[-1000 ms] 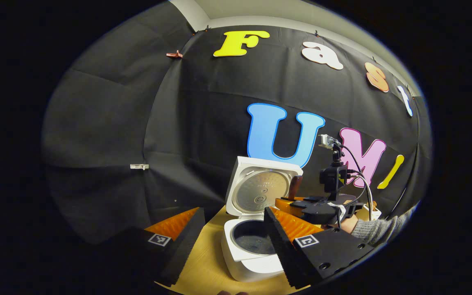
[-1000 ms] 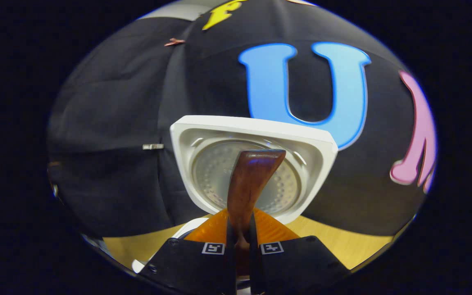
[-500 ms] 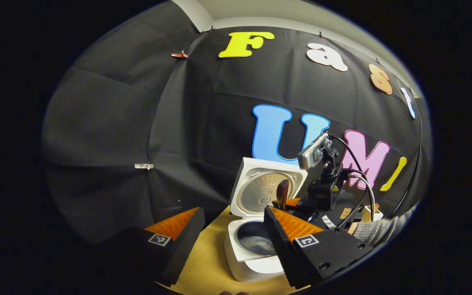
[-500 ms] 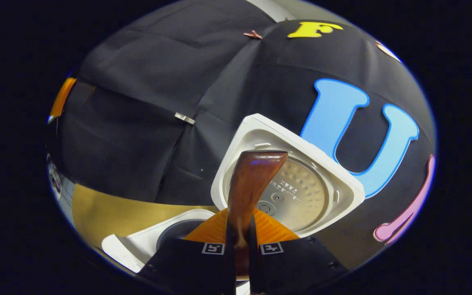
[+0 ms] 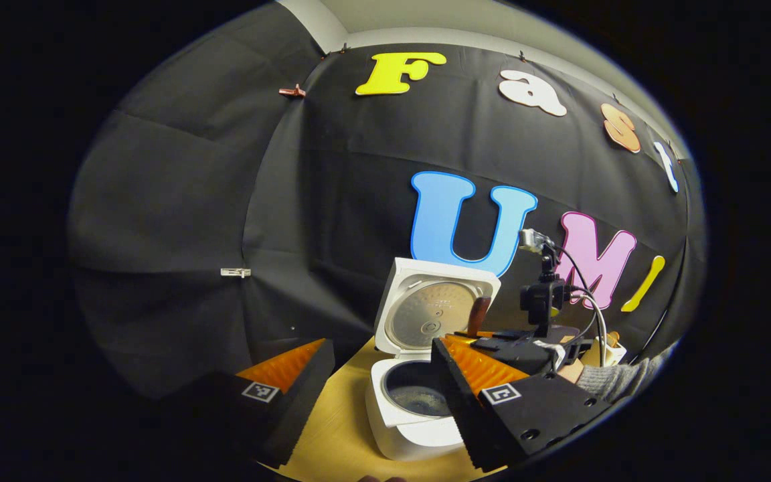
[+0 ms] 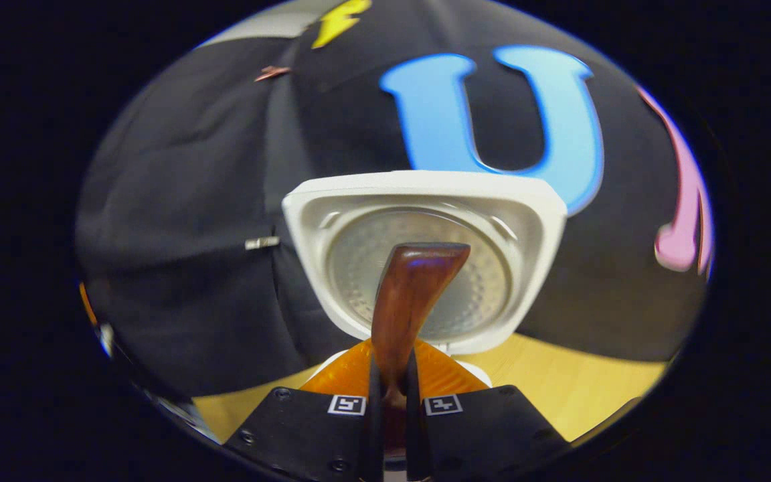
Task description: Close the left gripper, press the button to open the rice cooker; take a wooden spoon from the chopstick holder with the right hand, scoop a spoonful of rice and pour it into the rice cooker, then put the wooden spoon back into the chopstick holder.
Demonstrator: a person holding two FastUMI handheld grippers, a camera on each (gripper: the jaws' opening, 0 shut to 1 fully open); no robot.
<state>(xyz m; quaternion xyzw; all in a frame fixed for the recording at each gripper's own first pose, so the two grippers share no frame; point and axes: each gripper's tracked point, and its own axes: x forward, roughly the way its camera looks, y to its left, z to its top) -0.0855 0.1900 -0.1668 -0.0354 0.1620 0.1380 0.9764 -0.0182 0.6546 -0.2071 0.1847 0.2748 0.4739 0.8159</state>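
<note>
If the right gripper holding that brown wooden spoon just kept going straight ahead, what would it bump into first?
Probably the white rice cooker's raised lid: the wooden spoon in the right gripper points at its metal inner plate, though depth is unclear.

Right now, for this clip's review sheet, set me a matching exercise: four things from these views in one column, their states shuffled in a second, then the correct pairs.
Things
1. rice cooker lid
2. wooden spoon
3. left gripper
4. inner pot

States
A. fingers spread apart, holding nothing
B. clamped between two closed fingers
C. swung up, standing open
D. uncovered, dark inside

Pairs: 1-C, 2-B, 3-A, 4-D. The right gripper is the one holding the spoon.
</note>
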